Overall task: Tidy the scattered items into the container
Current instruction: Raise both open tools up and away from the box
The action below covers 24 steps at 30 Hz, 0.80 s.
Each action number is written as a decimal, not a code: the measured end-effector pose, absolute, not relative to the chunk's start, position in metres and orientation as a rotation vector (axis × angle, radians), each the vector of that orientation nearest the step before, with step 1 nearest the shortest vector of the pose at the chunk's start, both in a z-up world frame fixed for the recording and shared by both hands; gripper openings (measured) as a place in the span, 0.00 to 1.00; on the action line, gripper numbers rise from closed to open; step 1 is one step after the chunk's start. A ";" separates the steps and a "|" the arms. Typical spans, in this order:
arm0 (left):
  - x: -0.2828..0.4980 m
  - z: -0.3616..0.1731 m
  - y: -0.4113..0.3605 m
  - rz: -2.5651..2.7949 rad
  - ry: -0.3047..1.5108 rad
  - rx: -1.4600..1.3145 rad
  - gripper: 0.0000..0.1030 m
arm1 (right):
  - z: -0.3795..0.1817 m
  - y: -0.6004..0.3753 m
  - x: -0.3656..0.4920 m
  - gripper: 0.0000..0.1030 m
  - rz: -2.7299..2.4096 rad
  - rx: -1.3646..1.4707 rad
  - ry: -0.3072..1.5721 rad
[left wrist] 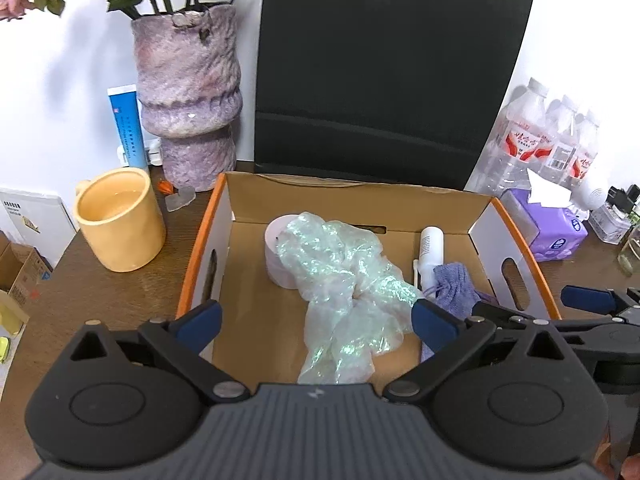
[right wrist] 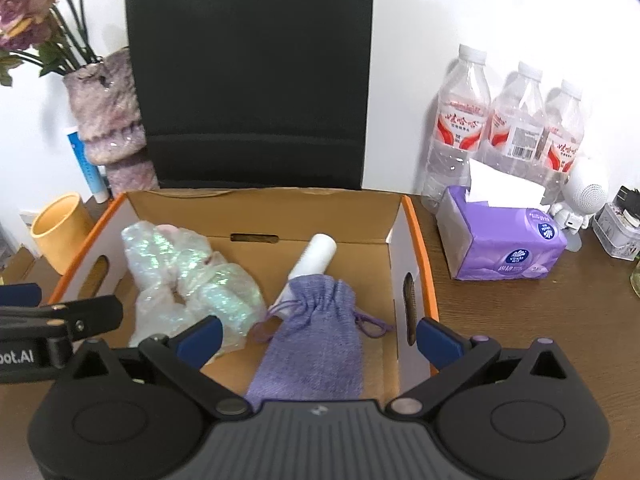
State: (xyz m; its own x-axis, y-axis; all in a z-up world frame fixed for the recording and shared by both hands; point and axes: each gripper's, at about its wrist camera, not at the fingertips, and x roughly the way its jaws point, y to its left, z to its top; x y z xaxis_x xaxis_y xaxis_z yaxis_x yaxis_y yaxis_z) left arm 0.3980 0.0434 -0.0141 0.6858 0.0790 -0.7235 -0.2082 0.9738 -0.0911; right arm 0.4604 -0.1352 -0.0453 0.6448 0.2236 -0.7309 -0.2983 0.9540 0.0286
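Everything is placed relative to the cardboard box [left wrist: 480, 210], which sits on a brown table [left wrist: 100, 292].

Left of the box stands a yellow mug [left wrist: 118, 220], with a fuzzy purple vase [left wrist: 188, 80] of flowers behind it.

Inside the box, at its left, a crumpled shiny plastic bag [left wrist: 344, 284] lies draped against a pale roll [left wrist: 274, 246]. To the right of that, still inside, lie a white tube [right wrist: 314, 266] and a purple drawstring pouch [right wrist: 316, 340], the pouch overlapping the tube's near end.

The left gripper [left wrist: 318, 320] hangs over the box's near left part, fingers spread wide, nothing between them. The right gripper [right wrist: 318, 336] hangs over the pouch, fingers also spread wide and clear of it.

Behind the box stands a black bag [right wrist: 252, 72]. Right of the box sit a purple tissue pack [right wrist: 504, 240] and water bottles [right wrist: 516, 120].
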 end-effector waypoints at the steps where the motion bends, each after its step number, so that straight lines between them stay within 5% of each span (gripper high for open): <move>1: 0.395 -0.012 0.044 0.162 0.797 -0.173 1.00 | -0.043 -0.135 0.458 1.00 0.297 -0.100 0.815; 24: 0.278 0.078 0.040 0.079 0.549 -0.143 1.00 | 0.039 -0.145 0.348 1.00 0.329 -0.166 0.664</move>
